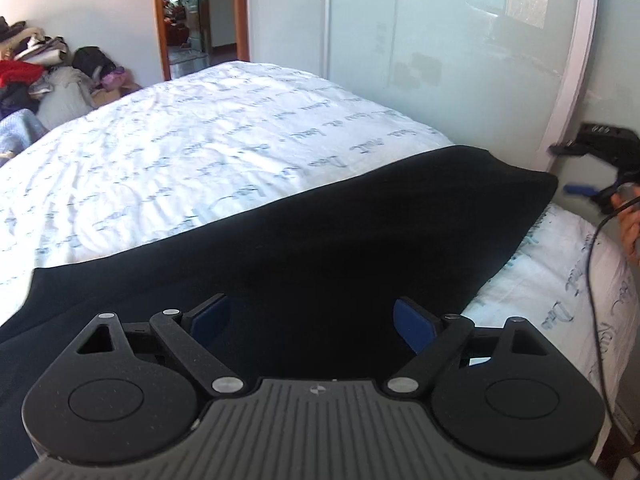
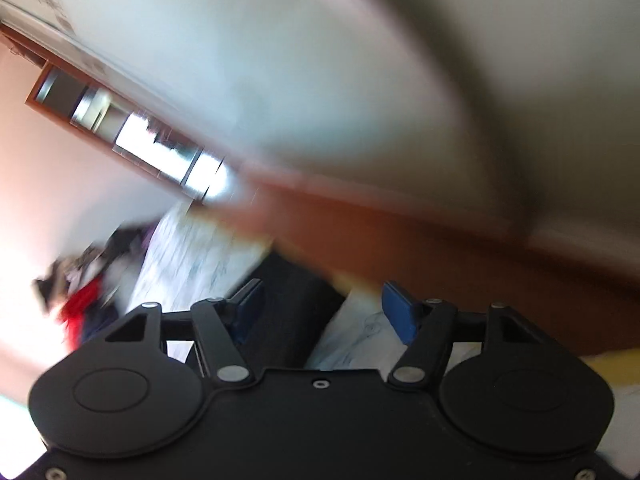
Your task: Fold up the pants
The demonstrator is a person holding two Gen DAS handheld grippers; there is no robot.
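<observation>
At far left of the left wrist view, a heap of clothes (image 1: 44,76) against the wall, red and dark pieces among them. Next to it, a wood-framed doorway (image 1: 200,16). Across the middle, a bed (image 1: 168,152) under a white sheet printed with script. Black pants (image 1: 320,240) spread flat over the near part of that sheet, running from the lower left up to a corner at the right edge of the bed. Left tool (image 1: 312,320) low in the foreground over the dark cloth, blue pads spread wide, nothing pinched between them. Behind, pale sliding panels (image 1: 440,40). At far right, the right tool (image 1: 588,168) held by a hand (image 1: 630,224), off the bed's edge and apart from the pants, a cable hanging below.

Right wrist view heavily blurred and tilted. Right tool (image 2: 320,312) with blue pads spread apart and empty; beyond them, a dark strip of pants (image 2: 296,304) on the white sheet.
</observation>
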